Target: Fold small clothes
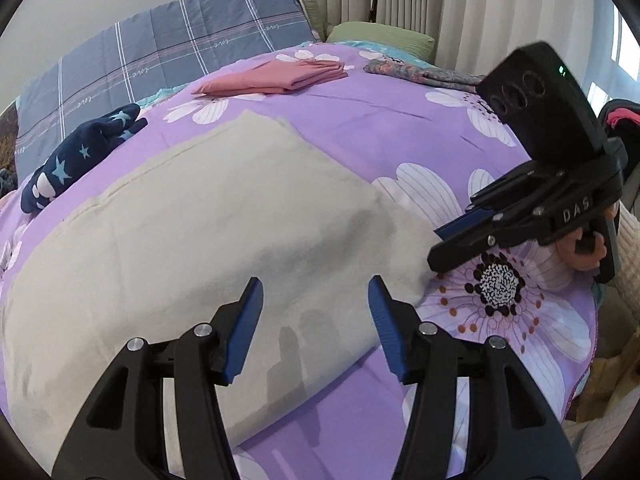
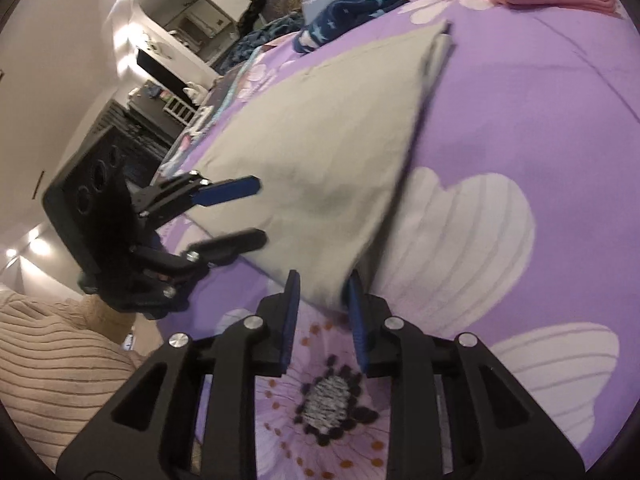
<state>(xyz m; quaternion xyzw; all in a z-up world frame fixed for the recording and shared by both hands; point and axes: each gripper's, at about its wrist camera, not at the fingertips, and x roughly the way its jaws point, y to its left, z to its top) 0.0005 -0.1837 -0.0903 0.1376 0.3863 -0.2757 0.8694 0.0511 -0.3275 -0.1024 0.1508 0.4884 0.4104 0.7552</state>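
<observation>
A beige garment (image 1: 192,240) lies flat on the purple flowered bedspread (image 1: 400,120); it also shows in the right wrist view (image 2: 328,152). My left gripper (image 1: 316,292) is open and empty, hovering over the garment's near edge; it also shows in the right wrist view (image 2: 256,212), open. My right gripper (image 2: 322,284) has its jaws around the garment's near corner with a gap still showing; in the left wrist view (image 1: 438,244) it sits at the garment's right corner.
A folded pink garment (image 1: 276,76) and a patterned folded one (image 1: 420,72) lie at the far side. A navy star-print garment (image 1: 76,160) lies at the left. Grey checked pillow (image 1: 160,60) and green pillow (image 1: 380,36) stand behind. Curtains hang at the back right.
</observation>
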